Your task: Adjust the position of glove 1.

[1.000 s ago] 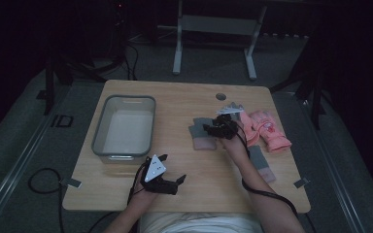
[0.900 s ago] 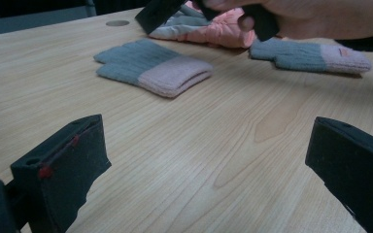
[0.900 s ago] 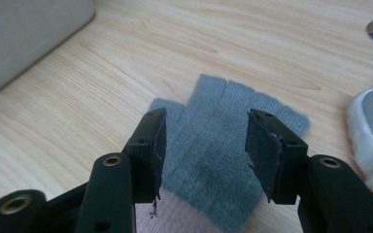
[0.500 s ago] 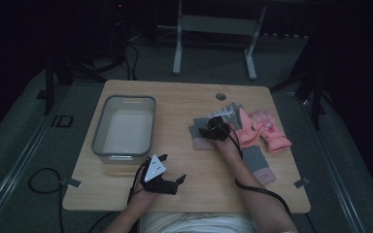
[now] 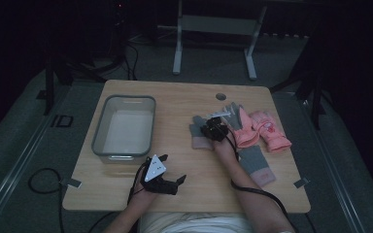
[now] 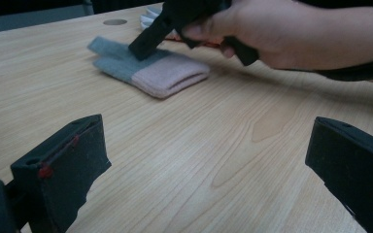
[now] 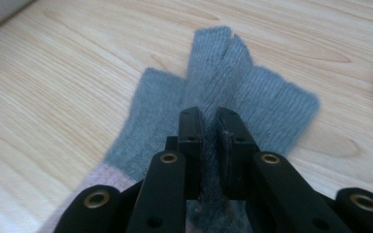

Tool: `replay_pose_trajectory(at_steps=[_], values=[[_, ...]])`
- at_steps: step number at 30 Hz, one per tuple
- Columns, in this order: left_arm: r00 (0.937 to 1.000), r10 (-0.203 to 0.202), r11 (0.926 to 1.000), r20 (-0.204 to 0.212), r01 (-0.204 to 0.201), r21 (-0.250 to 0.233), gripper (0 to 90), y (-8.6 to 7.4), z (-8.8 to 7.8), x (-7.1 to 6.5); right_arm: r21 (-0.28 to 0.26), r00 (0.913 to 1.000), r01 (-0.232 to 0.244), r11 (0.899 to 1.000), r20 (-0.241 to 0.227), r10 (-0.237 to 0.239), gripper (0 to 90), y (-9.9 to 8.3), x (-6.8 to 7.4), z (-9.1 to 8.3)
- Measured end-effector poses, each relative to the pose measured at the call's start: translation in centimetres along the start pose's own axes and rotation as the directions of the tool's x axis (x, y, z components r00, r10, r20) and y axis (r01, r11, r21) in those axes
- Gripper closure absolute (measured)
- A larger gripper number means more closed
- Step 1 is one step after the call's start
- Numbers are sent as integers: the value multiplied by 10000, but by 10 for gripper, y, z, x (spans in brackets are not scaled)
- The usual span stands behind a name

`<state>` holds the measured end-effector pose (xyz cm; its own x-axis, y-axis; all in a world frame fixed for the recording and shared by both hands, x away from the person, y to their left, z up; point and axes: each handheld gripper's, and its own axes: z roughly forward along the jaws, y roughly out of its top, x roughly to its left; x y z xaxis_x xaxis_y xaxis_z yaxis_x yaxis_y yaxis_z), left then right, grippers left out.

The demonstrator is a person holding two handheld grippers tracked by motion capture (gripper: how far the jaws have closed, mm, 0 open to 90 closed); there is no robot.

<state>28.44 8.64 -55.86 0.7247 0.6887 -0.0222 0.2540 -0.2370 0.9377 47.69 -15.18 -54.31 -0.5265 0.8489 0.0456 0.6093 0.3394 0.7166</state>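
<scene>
Right gripper [image 7: 209, 128] has just been closing, pinching a fold of the grey glove [image 7: 223, 92]; left gripper [image 6: 209, 170] rests wide open near the table [image 5: 184, 102] edge.

The high view is dim and grainy: only the tabletop [image 5: 184, 102] catches weak light, and the floor beyond its far edge sinks into black. Both gripper views are far brighter, evenly lit, with soft shadows. The near tongs blur in the left gripper view; the wood's far edge softens in the right gripper view.
</scene>
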Motion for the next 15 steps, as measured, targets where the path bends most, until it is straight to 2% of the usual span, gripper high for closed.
replay_pose_trajectory(at_steps=[4,5,8,10,15], values=[[10000,-1,10000,-12,1,-2,11,0,0,0,-206,9999,46,9998,159,-43,819,4,6,-16],[10000,43,10000,-18,-43,13,11,0,0,0,-418,9996,95,9991,259,-84,819,5,10,-32],[10000,7,10000,-41,-7,14,11,0,0,0,-845,9997,-117,9964,180,133,819,7,17,-61],[10000,-18,10000,-60,18,10,11,0,0,0,-1212,9997,-89,9926,206,114,819,6,25,-84],[9999,8,10000,-102,-8,2,11,0,0,-1,-1762,9983,113,9843,590,-9,818,-6,45,-125]])
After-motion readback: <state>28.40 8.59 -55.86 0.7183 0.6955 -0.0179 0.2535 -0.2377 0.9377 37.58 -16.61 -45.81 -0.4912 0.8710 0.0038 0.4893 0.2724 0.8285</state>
